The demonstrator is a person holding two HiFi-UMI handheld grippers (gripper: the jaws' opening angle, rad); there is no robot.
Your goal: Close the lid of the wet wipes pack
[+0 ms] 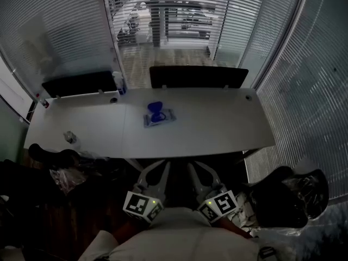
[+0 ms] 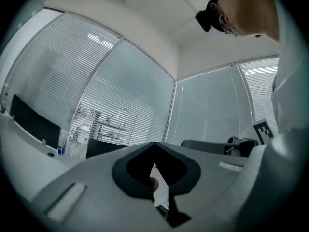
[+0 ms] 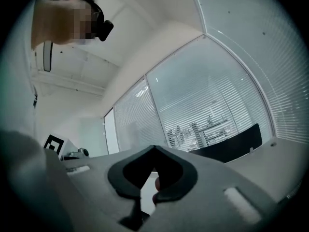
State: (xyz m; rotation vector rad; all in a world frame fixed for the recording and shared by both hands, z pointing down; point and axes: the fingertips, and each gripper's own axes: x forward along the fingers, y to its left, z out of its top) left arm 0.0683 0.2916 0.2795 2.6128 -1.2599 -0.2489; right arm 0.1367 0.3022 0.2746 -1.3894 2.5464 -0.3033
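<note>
Blinds and glass walls ringed the room, and a long white table (image 1: 217,126) stretched across the head view. Two black chairs (image 1: 198,76) sat behind it at 12 o'clock. Down at 6 o'clock, tight against the person's body and well short of the table, sat the left gripper (image 1: 155,170) and the right gripper (image 1: 198,170). Each gripper's own view showed its jaws pressed together at the tips, nothing between them. Out at mid-table, toward 12 o'clock from both tools, lay the wet wipes pack (image 1: 159,117), its blue lid (image 1: 155,109) flipped up and open.
</note>
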